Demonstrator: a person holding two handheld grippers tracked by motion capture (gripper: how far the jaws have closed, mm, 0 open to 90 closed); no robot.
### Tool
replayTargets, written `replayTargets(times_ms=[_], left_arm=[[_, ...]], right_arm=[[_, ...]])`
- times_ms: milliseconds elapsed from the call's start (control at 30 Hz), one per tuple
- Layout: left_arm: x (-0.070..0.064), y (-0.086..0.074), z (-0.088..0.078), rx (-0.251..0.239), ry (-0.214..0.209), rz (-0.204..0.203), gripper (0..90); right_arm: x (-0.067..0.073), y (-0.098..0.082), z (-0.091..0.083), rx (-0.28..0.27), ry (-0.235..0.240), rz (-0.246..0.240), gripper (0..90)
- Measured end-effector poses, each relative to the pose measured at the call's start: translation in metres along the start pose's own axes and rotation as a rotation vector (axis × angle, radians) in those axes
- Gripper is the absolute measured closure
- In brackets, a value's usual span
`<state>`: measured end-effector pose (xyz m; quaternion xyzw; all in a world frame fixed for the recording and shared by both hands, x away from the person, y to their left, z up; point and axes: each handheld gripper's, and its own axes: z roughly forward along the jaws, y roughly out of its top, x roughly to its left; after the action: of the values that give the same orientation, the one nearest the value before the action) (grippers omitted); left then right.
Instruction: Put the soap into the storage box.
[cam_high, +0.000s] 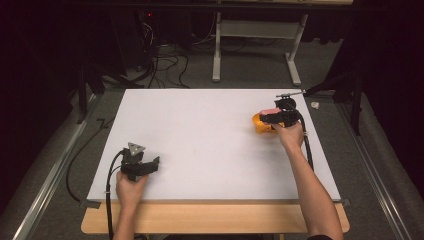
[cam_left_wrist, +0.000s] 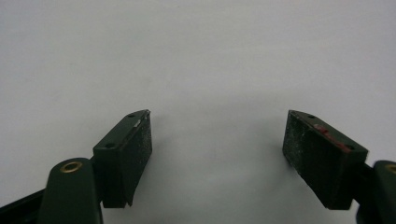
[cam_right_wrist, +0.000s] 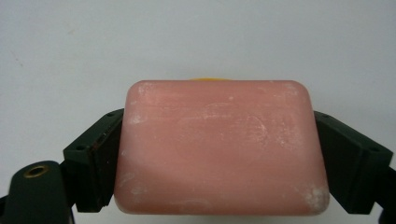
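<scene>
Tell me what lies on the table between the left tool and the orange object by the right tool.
Nothing: in the high view, the white table top is bare between the left tool and the orange object. The left tool's own view shows bare surface too.

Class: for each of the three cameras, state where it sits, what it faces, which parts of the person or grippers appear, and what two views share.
High view: above the person's side, facing forward and down on the white table; forearms, both hands.
Left gripper view: on the left gripper, facing bare table; jaws apart.
Right gripper view: on the right gripper, jaws clamping the pink soap bar.
Shared: high and right gripper views show the orange dish.
</scene>
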<state>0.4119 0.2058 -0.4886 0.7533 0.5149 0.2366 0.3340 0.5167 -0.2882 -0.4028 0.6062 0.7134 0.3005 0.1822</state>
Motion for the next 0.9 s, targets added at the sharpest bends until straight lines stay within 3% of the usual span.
replayTargets(times_ms=[900], left_arm=[[0.000, 0.000, 0.000, 0.000, 0.002, 0.002, 24.2]], right_arm=[[-0.001, 0.000, 0.024, 0.021, -0.052, 0.032, 13.6]])
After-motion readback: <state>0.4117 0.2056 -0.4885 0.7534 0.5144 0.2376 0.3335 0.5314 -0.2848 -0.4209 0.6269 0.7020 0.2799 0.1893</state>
